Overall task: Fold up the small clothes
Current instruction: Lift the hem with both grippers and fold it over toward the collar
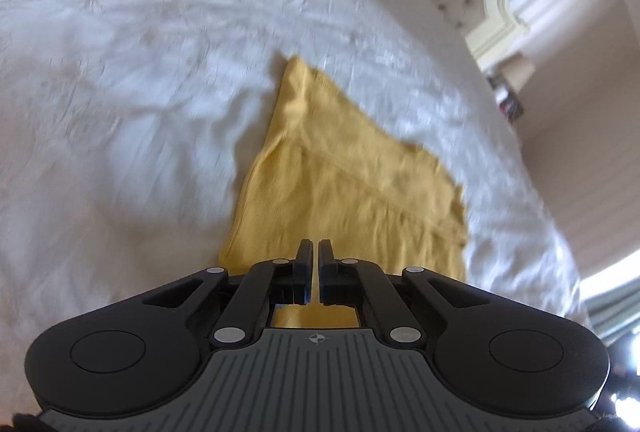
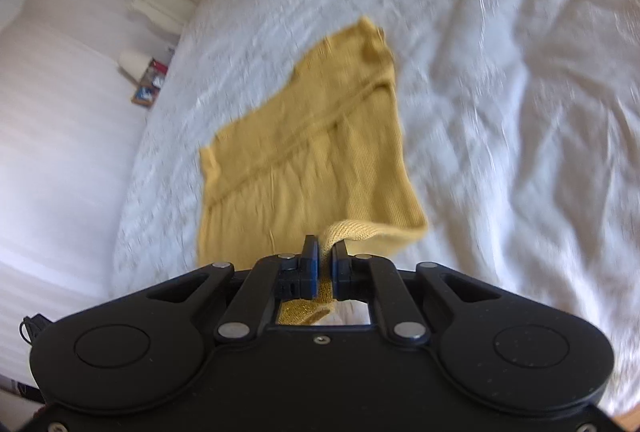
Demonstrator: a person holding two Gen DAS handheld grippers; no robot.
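Yellow knit garment lies unfolded on the white bedspread; right gripper pinches its near strap, left gripper closed at its near edge; folding barely begun.

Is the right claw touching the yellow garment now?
Touching. The right wrist view shows the right claw shut on a strap-like edge of the yellow garment, the fabric pinched between its pads.

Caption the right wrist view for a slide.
Right gripper shut on yellow garment edge above white bedspread.
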